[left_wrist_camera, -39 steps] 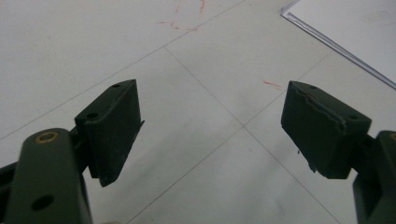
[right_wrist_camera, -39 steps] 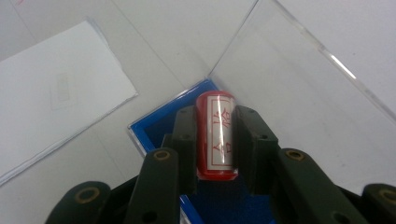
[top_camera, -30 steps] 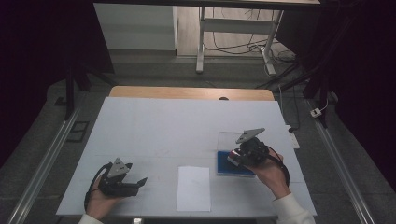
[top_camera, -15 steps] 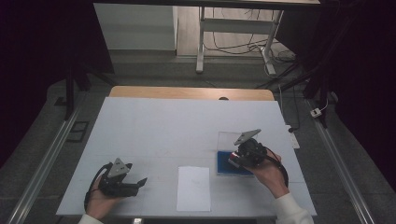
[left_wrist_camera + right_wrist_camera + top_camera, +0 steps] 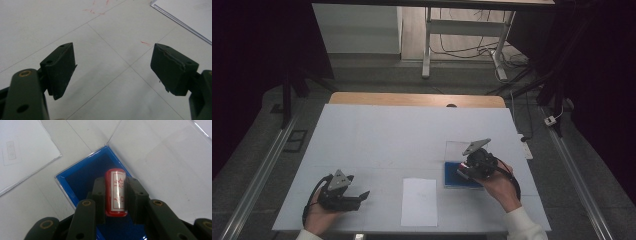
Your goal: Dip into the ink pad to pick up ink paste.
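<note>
Right tool [image 5: 115, 195] still clamps the red stamp [image 5: 115, 192] over the blue ink pad [image 5: 82, 180]; nothing has shifted.

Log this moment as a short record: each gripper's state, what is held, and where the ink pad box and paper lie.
right gripper: shut on the red stamp, held over the box
red stamp: cylinder with a white label bearing red characters
blue ink pad box: open, clear lid folded back onto the table
left gripper: open, nothing between its jaws, low over the table
paper sheet: flat on the table between the two grippers
</note>
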Tool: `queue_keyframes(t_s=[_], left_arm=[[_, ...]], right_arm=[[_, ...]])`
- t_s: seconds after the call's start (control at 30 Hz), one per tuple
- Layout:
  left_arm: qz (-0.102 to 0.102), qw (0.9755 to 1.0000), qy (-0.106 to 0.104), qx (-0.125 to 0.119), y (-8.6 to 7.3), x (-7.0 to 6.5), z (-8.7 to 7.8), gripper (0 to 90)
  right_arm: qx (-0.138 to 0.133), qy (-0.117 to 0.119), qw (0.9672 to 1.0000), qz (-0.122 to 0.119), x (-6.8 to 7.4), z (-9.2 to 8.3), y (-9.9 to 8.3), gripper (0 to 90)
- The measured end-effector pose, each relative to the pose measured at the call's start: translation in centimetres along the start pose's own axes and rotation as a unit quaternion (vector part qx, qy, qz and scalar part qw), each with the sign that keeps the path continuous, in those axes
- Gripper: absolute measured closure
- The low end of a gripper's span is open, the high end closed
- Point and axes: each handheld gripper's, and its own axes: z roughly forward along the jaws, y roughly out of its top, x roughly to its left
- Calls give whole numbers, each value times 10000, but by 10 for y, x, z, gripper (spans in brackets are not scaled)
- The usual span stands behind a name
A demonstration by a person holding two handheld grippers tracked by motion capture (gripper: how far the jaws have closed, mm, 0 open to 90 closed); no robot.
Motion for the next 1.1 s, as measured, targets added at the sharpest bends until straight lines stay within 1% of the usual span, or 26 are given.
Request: queue_keyframes(t_s=[0.13,0.3,0.5,0.6,0.87,1.0,1.1], left_arm=[[-8,10000,6,-4,0,0,0,201],[-18,10000,6,8,0,0,0,201],[-21,10000,5,19,0,-1,0,201],[-34,10000,17,14,0,-1,0,201],[-59,10000,28,6,-1,-1,-2,200],[-62,10000,23,6,-1,-1,-1,200],[-58,10000,32,5,-1,-2,-1,198]], right_arm=[[21,-27,10000,33,1,0,0,702],[77,-82,9999,-14,2,2,1,702],[172,-63,9998,-33,2,4,1,706],[202,-34,9998,17,2,6,2,707],[225,-19,9997,46,1,7,2,709],[288,-98,9995,16,4,7,3,709],[285,-115,9995,-11,4,8,3,709]])
